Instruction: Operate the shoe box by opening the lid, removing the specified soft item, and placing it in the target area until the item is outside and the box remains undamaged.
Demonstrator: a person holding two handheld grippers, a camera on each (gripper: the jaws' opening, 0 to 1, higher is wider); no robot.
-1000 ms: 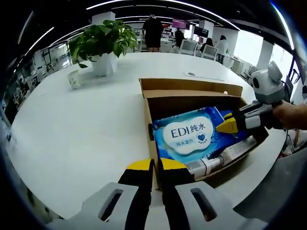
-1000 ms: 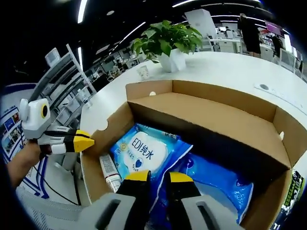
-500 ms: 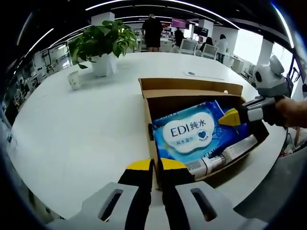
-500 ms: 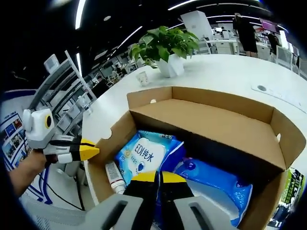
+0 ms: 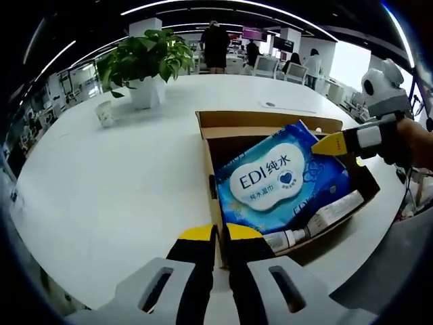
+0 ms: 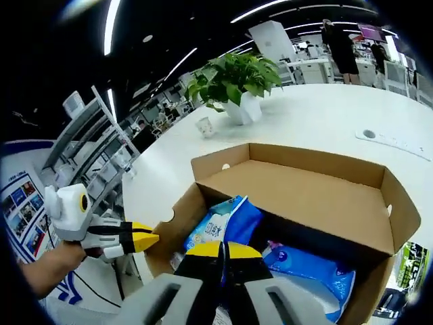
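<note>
The right gripper has clamped onto the blue EDI wet-wipes pack and lifted it, tilted, above the cardboard box. The left gripper, jaws together and empty, stays at the box's near edge.

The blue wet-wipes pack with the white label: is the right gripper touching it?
Touching. In the left gripper view the right gripper pinches the corner of the blue wet-wipes pack.

White round worktop carrying potted plant in white pot, standing upright toward far edge. Small clear cup sitting near pot, apart from it. Flat round disc lying on worktop past box. Person in dark clothes standing beyond worktop. Office chairs standing in background. Ceiling light strips glowing overhead.
</note>
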